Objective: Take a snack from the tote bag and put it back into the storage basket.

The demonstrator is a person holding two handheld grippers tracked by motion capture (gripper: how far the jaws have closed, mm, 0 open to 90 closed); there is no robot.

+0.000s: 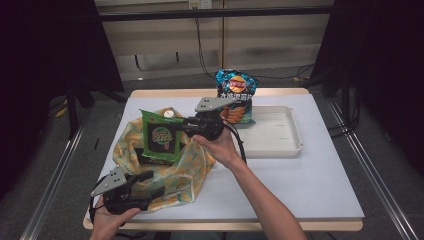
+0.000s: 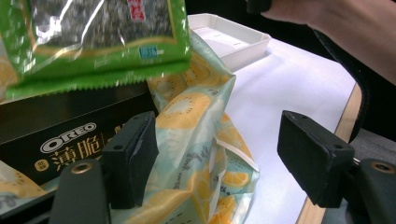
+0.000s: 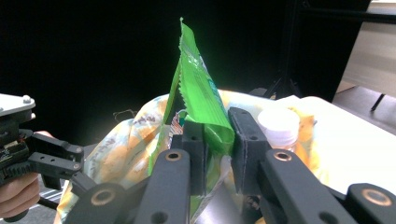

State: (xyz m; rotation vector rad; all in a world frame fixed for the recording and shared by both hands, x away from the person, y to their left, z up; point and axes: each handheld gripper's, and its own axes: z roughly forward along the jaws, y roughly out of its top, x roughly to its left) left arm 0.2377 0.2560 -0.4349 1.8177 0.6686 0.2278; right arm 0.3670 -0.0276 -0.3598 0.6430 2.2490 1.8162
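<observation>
Everything is placed here against the fruit-print bag (image 1: 160, 170), which lies slumped on the white table (image 1: 300, 185) with its mouth open.

At the bag's near-left corner sits the left gripper (image 1: 145, 184), held in the person's left hand (image 1: 107, 220). Its jaws stand apart, gripping nothing; in the left gripper view a fold of the bag's cloth (image 2: 196, 154) lies in the gap beside one jaw.

Inside the bag rests a black Oreo box (image 2: 56, 135), lying flat.

Above that box, over the bag's mouth, hangs the green snack packet (image 1: 161, 135). The right gripper (image 3: 217, 149) is clamped on the packet's right edge, both pads pressed against the crumpled foil, and the right hand (image 1: 220, 147) reaches in from the bag's right side.

At the bag's far edge a white round lid (image 1: 168, 114) shows just behind the packet.

Beyond and to the right of the bag, a blue crisp bag (image 1: 236, 95) stands upright at the near-left corner of a white tray (image 1: 280, 132), well apart from the bag
</observation>
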